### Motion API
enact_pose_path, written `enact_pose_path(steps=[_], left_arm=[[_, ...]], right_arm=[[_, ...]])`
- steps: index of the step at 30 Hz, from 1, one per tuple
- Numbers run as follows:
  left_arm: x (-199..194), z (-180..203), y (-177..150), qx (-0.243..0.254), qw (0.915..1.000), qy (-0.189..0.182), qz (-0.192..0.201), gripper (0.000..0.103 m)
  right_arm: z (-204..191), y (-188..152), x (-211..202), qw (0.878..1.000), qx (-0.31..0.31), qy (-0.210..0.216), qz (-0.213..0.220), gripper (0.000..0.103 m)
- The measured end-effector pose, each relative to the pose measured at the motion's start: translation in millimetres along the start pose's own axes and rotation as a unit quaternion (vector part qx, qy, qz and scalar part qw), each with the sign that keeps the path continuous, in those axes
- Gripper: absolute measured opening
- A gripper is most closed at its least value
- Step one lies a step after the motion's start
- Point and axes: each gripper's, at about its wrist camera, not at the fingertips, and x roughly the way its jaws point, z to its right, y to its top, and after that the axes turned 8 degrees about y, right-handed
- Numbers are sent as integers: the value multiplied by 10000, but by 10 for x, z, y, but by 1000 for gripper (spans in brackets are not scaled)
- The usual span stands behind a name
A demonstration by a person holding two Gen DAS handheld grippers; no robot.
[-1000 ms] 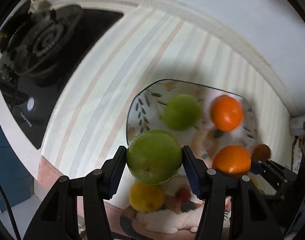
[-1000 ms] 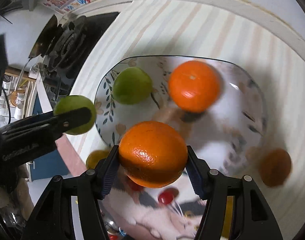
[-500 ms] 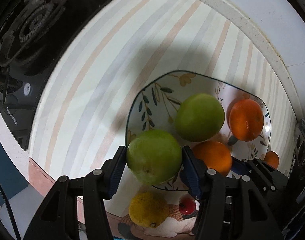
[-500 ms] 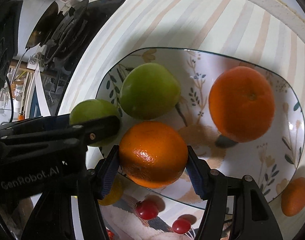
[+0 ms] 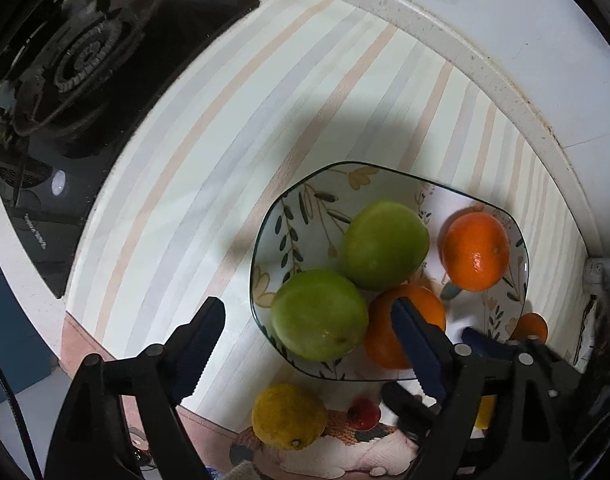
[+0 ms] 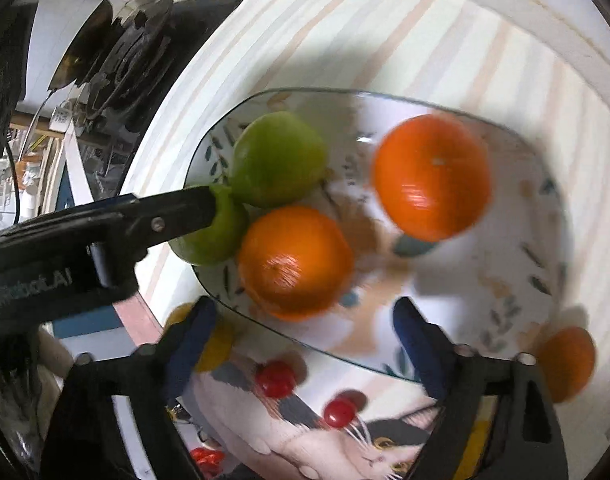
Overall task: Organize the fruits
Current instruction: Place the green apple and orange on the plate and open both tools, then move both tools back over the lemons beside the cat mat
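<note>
A floral plate (image 5: 283,216) (image 6: 537,216) lies on the striped counter. On it lie two green apples (image 5: 320,321) (image 5: 385,245) and two oranges (image 5: 475,257) (image 5: 381,336). In the right wrist view the near orange (image 6: 295,262) lies at the plate's front, the far orange (image 6: 431,176) behind it, the far apple (image 6: 279,158) at the left. My left gripper (image 5: 309,340) is open around the near apple, which rests on the plate. My right gripper (image 6: 301,334) is open just behind the near orange.
A lemon (image 5: 288,416) and cherry tomatoes (image 6: 275,378) (image 6: 339,412) lie on a cat-print mat (image 6: 345,448) in front of the plate. A small orange (image 6: 567,362) sits at the plate's right. A black gas stove (image 5: 85,60) is to the left. A wall runs behind.
Both grippers lowered to the plate and opened. The green apple left my left gripper and the orange left my right gripper; both now rest on the plate.
</note>
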Motion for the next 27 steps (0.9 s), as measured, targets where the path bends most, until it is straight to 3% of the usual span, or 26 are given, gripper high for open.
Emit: enact_pose_path(steps=[5,10,16,27], left_arm=[[-160,-2,-134,-21,9993,234,290,88],[-381,38,-402,-75,9972,407,619,89],[-719,63,-752,-119,9929,574,1039,89],[-1202,204,-1348,-38,9886,472,1431,89]], right_arm=[[106,-144,-316,9980,9,-572,261,95],[210,-336,-590,9953,71,-851,446,95],[218,-598,-831,9948,22,-862,547,95],[-67,-1201,-1467,9908,-264,-827,1039,95]])
